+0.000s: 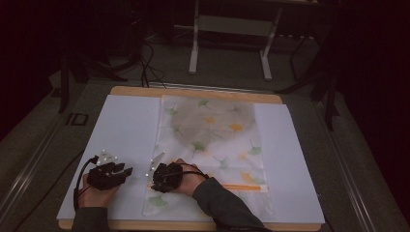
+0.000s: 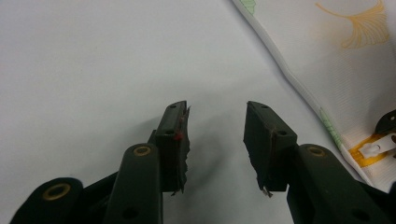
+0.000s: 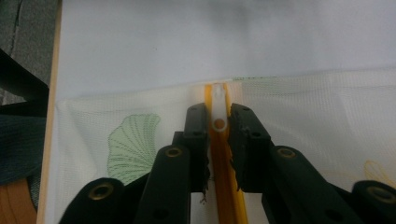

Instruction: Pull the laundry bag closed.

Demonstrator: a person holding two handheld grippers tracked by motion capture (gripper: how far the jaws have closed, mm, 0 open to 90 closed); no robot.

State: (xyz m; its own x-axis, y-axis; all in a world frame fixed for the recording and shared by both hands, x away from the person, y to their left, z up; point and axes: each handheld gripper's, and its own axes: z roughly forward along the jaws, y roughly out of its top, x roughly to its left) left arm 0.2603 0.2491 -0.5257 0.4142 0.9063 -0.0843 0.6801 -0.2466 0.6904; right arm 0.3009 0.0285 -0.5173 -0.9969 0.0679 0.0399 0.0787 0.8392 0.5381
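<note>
— While the right gripper [image 3: 218,122] sits over the pouch [image 1: 212,145], where exactly is the zipper pull?

— Right between its jaws. In the right gripper view the white zipper pull [image 3: 218,112] stands on the orange zipper [image 3: 227,186], and the jaws are drawn in narrow on either side of it, touching or nearly so; I'd call that a grip on the pull, though not with full certainty.

— Which way does the zipper run?

— From the high view, across the near end of the pouch, left to right over the white sheet [image 1: 121,125] on the tabletop [image 1: 193,92]. The pull is at the pouch's left edge, so any slide would have to travel rightward along that line, I'd judge.

— And the left gripper [image 2: 217,135]?

— Jaws wide apart, nothing between them, hovering over bare sheet just left of the pouch's edge. It's near enough to pin that corner, but it isn't touching the pouch.
</note>
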